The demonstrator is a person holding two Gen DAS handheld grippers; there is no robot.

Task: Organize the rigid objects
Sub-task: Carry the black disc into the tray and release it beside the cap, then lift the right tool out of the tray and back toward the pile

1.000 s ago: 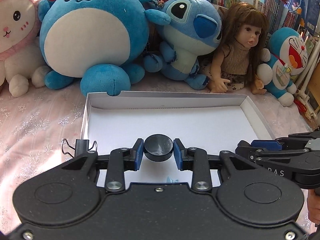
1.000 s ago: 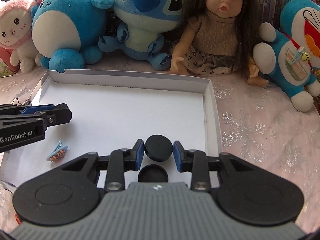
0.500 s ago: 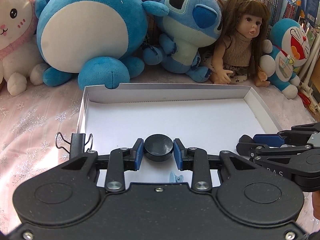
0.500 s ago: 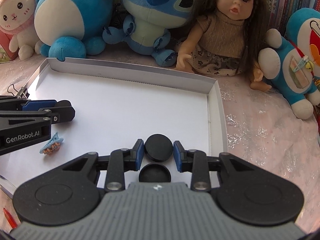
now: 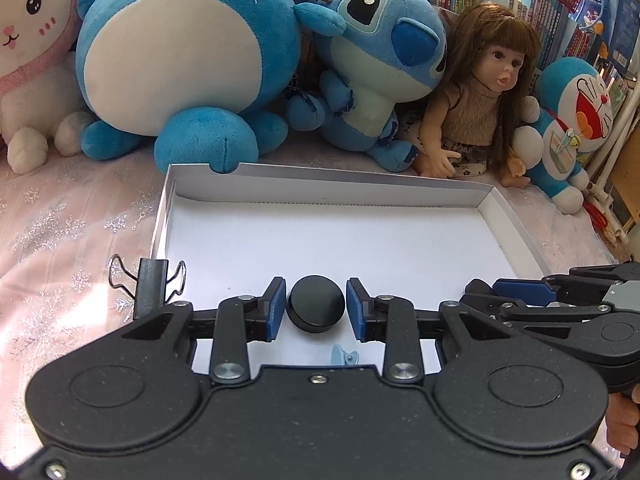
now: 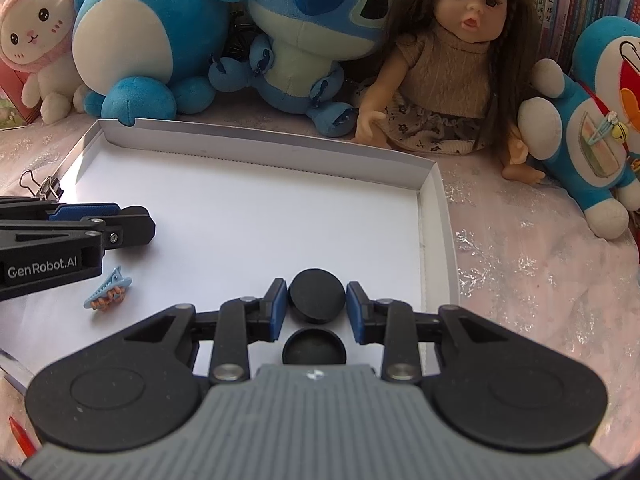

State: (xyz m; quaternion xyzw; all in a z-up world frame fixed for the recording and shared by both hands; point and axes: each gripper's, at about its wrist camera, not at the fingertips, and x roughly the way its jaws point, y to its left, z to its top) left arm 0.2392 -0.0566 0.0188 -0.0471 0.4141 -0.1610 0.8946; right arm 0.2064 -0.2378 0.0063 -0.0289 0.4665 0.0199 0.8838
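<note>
Each black disc, one between the left gripper (image 5: 316, 306) jaws, one (image 6: 317, 297) between the right gripper (image 6: 317, 306) opening jaws, near inside the white tray (image 6: 438, 216), looks light, stiff, smooth (grip its rim), gaps both sides.

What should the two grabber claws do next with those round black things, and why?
Probably lift the right gripper away: its jaws are opening, a gap shows beside the round black disc lying inside the shallow white cardboard tray. The left gripper also stands loose around its own black disc.
</note>
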